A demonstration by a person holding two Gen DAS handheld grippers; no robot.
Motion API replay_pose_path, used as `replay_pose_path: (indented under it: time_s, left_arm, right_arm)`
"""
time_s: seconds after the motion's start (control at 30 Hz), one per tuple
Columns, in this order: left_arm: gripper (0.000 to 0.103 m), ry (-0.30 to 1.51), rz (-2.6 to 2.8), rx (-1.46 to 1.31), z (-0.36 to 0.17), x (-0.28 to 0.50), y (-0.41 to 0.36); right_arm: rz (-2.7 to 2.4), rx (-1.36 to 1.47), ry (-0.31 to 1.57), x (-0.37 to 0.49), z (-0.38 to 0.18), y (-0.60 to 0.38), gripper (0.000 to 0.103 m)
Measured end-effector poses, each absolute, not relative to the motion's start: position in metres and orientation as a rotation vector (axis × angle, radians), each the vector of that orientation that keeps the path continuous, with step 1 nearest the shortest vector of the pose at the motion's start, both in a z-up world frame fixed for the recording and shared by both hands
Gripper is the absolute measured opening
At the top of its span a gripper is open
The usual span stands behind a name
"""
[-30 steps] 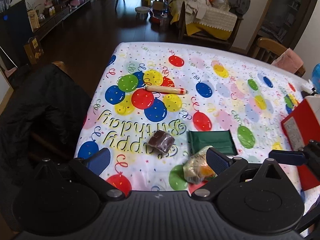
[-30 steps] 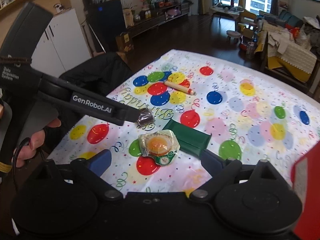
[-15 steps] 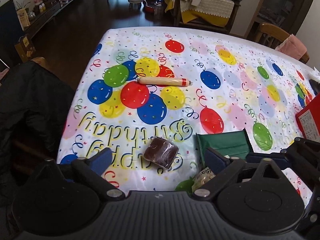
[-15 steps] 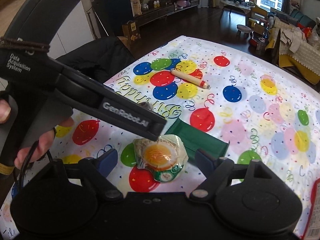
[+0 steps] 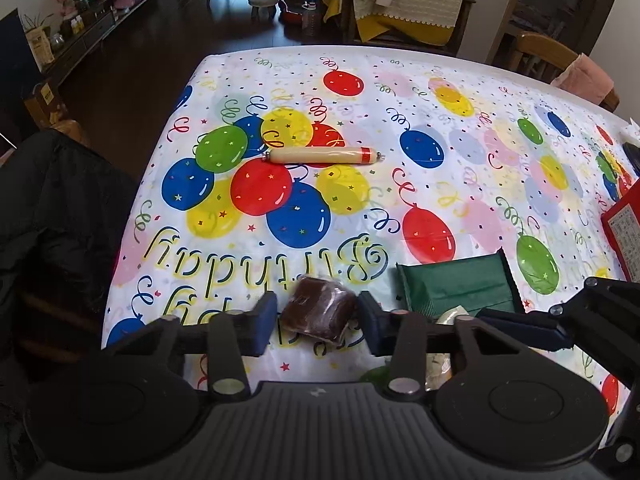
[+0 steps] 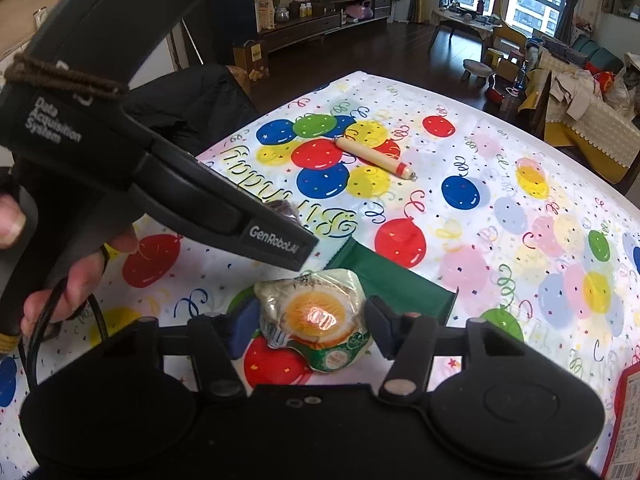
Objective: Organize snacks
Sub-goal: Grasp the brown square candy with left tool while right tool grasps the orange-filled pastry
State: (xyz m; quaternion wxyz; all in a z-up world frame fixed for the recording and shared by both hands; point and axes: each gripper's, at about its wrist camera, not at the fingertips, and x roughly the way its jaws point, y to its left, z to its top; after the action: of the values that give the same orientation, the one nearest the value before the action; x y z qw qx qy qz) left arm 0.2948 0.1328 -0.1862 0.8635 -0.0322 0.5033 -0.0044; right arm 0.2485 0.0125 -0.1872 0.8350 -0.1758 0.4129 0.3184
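A brown wrapped snack (image 5: 319,312) lies on the balloon tablecloth, and my left gripper (image 5: 318,320) has closed in around it, pads at both of its sides. A round clear-wrapped snack with an orange centre (image 6: 316,316) sits between the fingers of my right gripper (image 6: 310,326), pads close at both sides. A green packet (image 5: 456,286) lies just beyond, also in the right wrist view (image 6: 394,282). A wrapped sausage stick (image 5: 322,156) lies farther out, also in the right wrist view (image 6: 374,158). The left gripper's body (image 6: 160,184) crosses the right wrist view.
A red box (image 5: 624,232) stands at the right table edge, its corner also in the right wrist view (image 6: 624,420). A black coat hangs over a chair (image 5: 52,220) at the left. A wooden chair (image 5: 560,60) stands at the far right corner.
Both grippers moved down and forward and narrowed their jaws. The left one came around the brown snack, the right one around the orange-centred snack.
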Motion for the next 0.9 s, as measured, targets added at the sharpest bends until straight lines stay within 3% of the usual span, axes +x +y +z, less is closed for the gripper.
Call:
replay_pose_path:
  time_s: [0.3,0.33,0.43,0.47,0.57,0.67,0.8,0.9]
  left_arm:
    - [0.039,1.058,-0.003,-0.073,-0.182,0.285,0.133]
    - [0.039,1.058,-0.002,-0.079,-0.180,0.283,0.134]
    - [0.039,1.061,0.003,-0.095,-0.175,0.275,0.136]
    - [0.039,1.061,0.004,-0.101,-0.172,0.271,0.137]
    - [0.039,1.050,0.005,-0.112,-0.166,0.261,0.139]
    - [0.039,1.043,0.003,-0.123,-0.161,0.250,0.141]
    - [0.039,1.040,0.013,-0.131,-0.157,0.235,0.145]
    - [0.039,1.041,0.024,-0.146,-0.155,0.224,0.150]
  right_arm:
    - [0.641,-0.340,0.892,0.244,-0.181,0.005,0.051]
    - [0.638,-0.332,0.895,0.243,-0.179,0.003,0.046]
    - [0.635,-0.300,0.903,0.239,-0.170,-0.004,0.014]
    - [0.632,-0.292,0.909,0.239,-0.168,-0.006,0.009]
    - [0.618,-0.307,0.907,0.233,-0.164,-0.010,0.010]
    - [0.637,-0.302,0.908,0.230,-0.164,-0.013,0.024]
    - [0.601,-0.283,0.924,0.236,-0.170,-0.016,0.028]
    - [0.588,-0.244,0.921,0.238,-0.172,-0.019,0.050]
